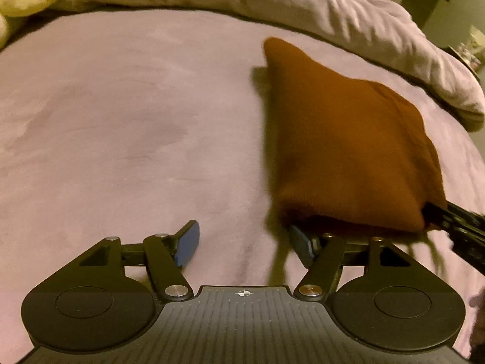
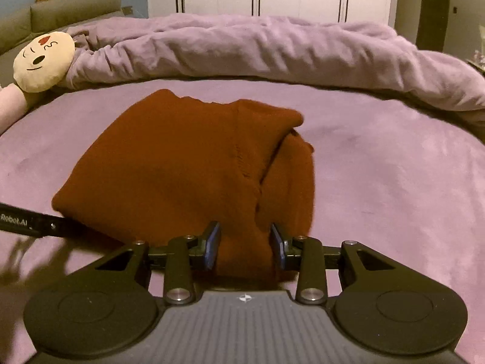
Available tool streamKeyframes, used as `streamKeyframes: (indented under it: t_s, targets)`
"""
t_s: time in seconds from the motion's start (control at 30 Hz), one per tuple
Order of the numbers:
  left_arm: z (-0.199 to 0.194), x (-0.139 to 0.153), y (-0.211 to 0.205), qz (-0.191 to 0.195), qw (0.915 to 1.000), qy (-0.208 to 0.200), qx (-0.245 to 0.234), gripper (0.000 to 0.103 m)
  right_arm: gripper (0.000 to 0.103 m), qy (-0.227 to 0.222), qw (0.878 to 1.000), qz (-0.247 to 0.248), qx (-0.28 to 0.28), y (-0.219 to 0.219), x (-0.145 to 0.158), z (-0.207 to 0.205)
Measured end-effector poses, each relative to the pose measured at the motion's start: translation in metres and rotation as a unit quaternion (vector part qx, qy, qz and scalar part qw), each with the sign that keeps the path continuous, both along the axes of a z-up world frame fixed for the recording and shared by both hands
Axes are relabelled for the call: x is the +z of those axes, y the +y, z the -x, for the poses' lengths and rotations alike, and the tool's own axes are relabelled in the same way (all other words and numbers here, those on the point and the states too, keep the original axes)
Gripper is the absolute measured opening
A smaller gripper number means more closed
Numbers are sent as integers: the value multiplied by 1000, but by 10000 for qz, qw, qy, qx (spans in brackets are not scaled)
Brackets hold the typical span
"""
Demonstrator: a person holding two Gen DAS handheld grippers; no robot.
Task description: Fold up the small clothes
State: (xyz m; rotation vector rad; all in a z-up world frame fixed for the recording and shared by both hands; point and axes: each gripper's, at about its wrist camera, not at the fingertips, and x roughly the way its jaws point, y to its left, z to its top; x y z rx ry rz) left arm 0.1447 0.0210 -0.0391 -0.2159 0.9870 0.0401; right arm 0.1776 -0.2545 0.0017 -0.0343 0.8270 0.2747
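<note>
Rust-brown knit garment [image 2: 182, 166], folded, rumpled

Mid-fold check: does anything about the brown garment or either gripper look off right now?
The brown garment looks uneven: its right side doubles under in a loose flap with a ragged corner. The right gripper clamps its near edge. The left gripper is open, and only its right finger is tucked under the cloth.

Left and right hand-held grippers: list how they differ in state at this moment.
The left hand-held gripper stands wide open with nothing between its blue pads; the right hand-held gripper is closed on the near edge of the rust-brown garment. The left's right finger sits just under the garment's corner, apart from any grasp, while the right has bunched cloth between its pads. Both hover low over the purple bedspread.
</note>
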Motion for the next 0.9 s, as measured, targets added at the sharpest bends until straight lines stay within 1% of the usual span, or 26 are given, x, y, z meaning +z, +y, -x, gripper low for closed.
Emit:
streamKeyframes:
  t_s: [0.03, 0.07, 0.1, 0.13, 0.17, 0.2, 0.23, 0.3, 0.33, 0.37, 0.4, 0.43, 0.5, 0.57, 0.63, 0.77, 0.87, 0.9]
  targets:
    - [4, 3, 2, 55, 10000, -24, 42, 77, 36, 3, 10000, -33, -50, -2, 5, 4]
    - [9, 6, 4, 162, 9998, -64, 89, 79, 42, 11, 9999, -18, -129, -5, 9, 7]
    - [14, 8, 6, 280, 9995, -107, 140, 85, 46, 29, 9997, 14, -244, -8, 11, 10]
    - [18, 10, 6, 355, 9992, -140, 156, 89, 47, 67, 9993, 18, -358, -10, 12, 14]
    - [23, 11, 4, 384, 9990, -161, 137, 91, 47, 134, 9990, -25, -429, -15, 13, 17]
    - [28, 13, 2, 360, 9992, -173, 93, 94, 51, 220, 9986, -77, -471, -17, 12, 23]
    - [31, 14, -2, 306, 9994, -174, 43, 96, 55, 312, 9982, -107, -509, -19, 12, 27]
    - [43, 17, -6, 131, 9998, -148, -82, 97, 69, 443, 9975, -154, -538, -17, 11, 38]
    - [45, 17, -10, 41, 9998, -118, -124, 98, 73, 489, 9974, -181, -492, -15, 11, 44]
    - [48, 17, -13, -35, 9998, -89, -154, 98, 83, 549, 9974, -182, -436, -13, 11, 51]
    - [50, 16, -17, -114, 9997, -48, -193, 100, 90, 594, 9973, -155, -399, -9, 11, 57]
    - [52, 16, -21, -179, 9996, -21, -231, 100, 92, 634, 9973, -116, -340, -7, 10, 64]
    - [56, 17, -28, -334, 9990, 26, -282, 100, 99, 711, 9972, -41, -207, -1, 10, 73]
    - [60, 20, -35, -408, 9984, 59, -391, 101, 99, 761, 9970, 48, -159, 3, 11, 78]
    - [63, 23, -39, -477, 9977, 64, -469, 101, 99, 891, 9957, 89, -224, 5, 15, 78]
    - [66, 31, -43, -599, 9966, 63, -568, 102, 99, 1105, 9930, -34, -408, 7, 26, 71]
    - [66, 37, -40, -629, 9966, 30, -524, 102, 99, 1393, 9891, 212, -435, 14, 30, 59]
    - [66, 39, -39, -637, 9966, -1, -515, 102, 99, 1387, 9890, 247, -441, 15, 32, 57]
